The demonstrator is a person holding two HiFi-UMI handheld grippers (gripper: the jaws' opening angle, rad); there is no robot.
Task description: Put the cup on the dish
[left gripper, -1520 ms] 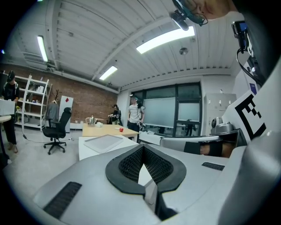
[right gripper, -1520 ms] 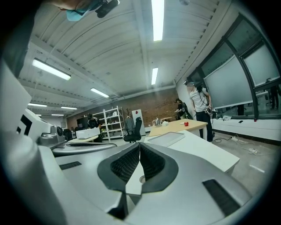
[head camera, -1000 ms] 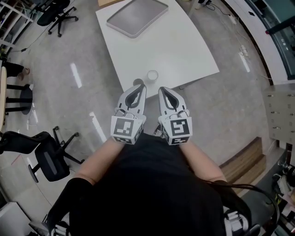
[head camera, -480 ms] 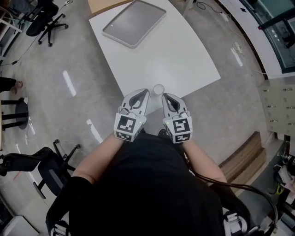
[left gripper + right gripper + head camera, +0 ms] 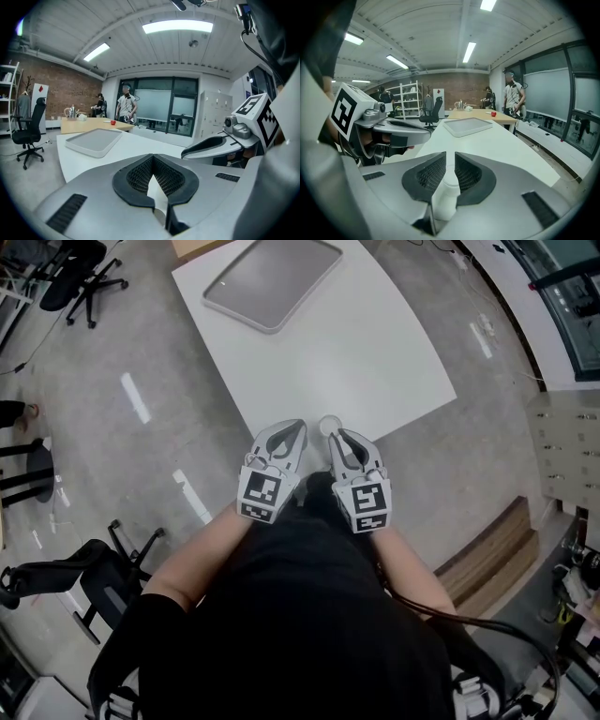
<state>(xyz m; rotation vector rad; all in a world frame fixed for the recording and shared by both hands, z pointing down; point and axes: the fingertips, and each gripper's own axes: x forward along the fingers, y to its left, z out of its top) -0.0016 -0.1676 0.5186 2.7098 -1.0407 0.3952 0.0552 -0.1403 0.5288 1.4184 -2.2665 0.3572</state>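
A small white cup point(image 5: 327, 425) stands near the near edge of the white table point(image 5: 375, 343). The dish, a grey tray point(image 5: 272, 279), lies at the table's far end, also seen as the tray point(image 5: 93, 140) and the tray point(image 5: 468, 125). My right gripper point(image 5: 336, 434) is shut with its tip just beside the cup. In the right gripper view the cup point(image 5: 446, 197) shows through the slit of the shut right gripper point(image 5: 450, 157). My left gripper point(image 5: 297, 425) is shut with nothing in it, just left of the cup; through the left gripper point(image 5: 152, 158) only table shows.
Office chairs point(image 5: 80, 263) stand on the floor at the left. A wooden step point(image 5: 487, 559) lies at the right. Beyond the white table stands a wooden desk point(image 5: 487, 112) with small items, and people stand near the glass wall point(image 5: 125, 105).
Both grippers have sunk and come forward to the table's near edge. The cup, clearly ahead of the tips before, now sits right beside the right gripper's tip.
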